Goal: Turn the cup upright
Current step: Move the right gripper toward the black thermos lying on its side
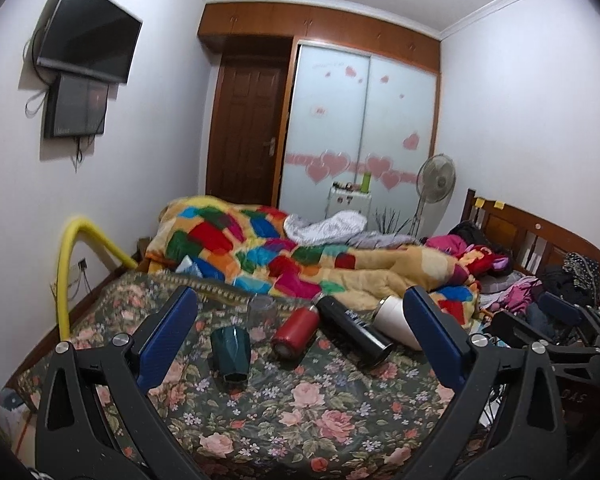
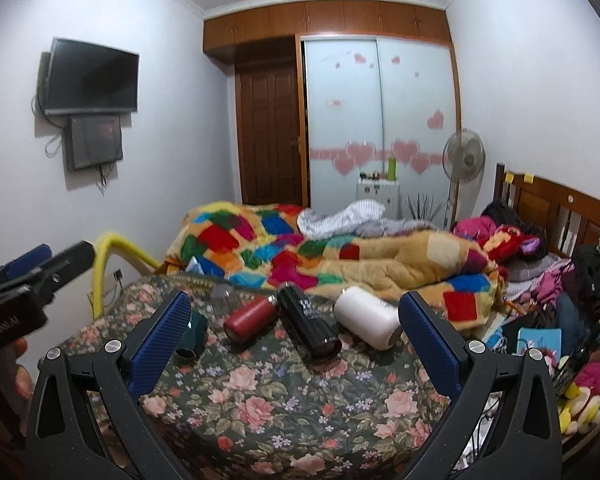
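Note:
Several cups lie on a floral bedspread (image 1: pixel 300 412). A dark green cup (image 1: pixel 231 354) lies on its side, also in the right wrist view (image 2: pixel 191 335). A clear glass (image 1: pixel 261 309) stands behind it. A red bottle (image 1: pixel 295 331), a black bottle (image 1: pixel 354 330) and a white cup (image 1: pixel 394 320) lie on their sides; they also show in the right wrist view: red (image 2: pixel 250 319), black (image 2: pixel 308 322), white (image 2: pixel 367 316). My left gripper (image 1: pixel 300 312) is open and empty, short of the cups. My right gripper (image 2: pixel 296 312) is open and empty too.
A patchwork quilt (image 1: pixel 300 256) is heaped behind the cups. Clothes and clutter (image 2: pixel 560 280) pile at the right by the wooden headboard (image 2: pixel 560 204). A yellow tube (image 1: pixel 66 280) curves at the left bed edge. The other gripper's body (image 2: pixel 20 280) shows at the left.

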Tool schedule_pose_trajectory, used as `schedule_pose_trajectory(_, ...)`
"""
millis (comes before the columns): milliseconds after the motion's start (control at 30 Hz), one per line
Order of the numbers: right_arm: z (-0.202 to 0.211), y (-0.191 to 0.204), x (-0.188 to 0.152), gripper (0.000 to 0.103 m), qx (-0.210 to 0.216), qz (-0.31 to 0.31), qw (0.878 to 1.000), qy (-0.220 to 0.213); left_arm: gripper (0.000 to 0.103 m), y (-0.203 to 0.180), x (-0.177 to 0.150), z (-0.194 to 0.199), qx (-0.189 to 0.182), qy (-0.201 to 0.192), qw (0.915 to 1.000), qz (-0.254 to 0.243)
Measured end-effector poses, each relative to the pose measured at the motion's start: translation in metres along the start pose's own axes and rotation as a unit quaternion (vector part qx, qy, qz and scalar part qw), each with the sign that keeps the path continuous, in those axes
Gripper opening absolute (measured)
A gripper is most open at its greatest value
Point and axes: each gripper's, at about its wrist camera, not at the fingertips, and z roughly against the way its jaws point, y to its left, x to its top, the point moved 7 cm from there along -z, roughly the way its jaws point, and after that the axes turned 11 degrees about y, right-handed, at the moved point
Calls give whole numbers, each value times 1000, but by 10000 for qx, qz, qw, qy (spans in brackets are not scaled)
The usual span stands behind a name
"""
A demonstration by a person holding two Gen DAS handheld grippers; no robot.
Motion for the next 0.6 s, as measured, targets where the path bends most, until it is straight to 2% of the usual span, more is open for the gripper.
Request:
schedule_pose_trajectory(333, -115, -17, -12, 103, -40, 341, 9918, 1228, 103, 46, -28, -96, 182, 928, 9945, 452)
schedule_pose_trajectory(433, -152, -19, -13, 103, 43, 559, 9855, 1598, 103, 56, -38, -117, 280, 1134, 9917, 529)
schedule_pose_trajectory(600, -218, -22, -20, 100, 270, 823, 9680, 2354, 103, 65, -48, -138, 396, 1287, 9896, 513)
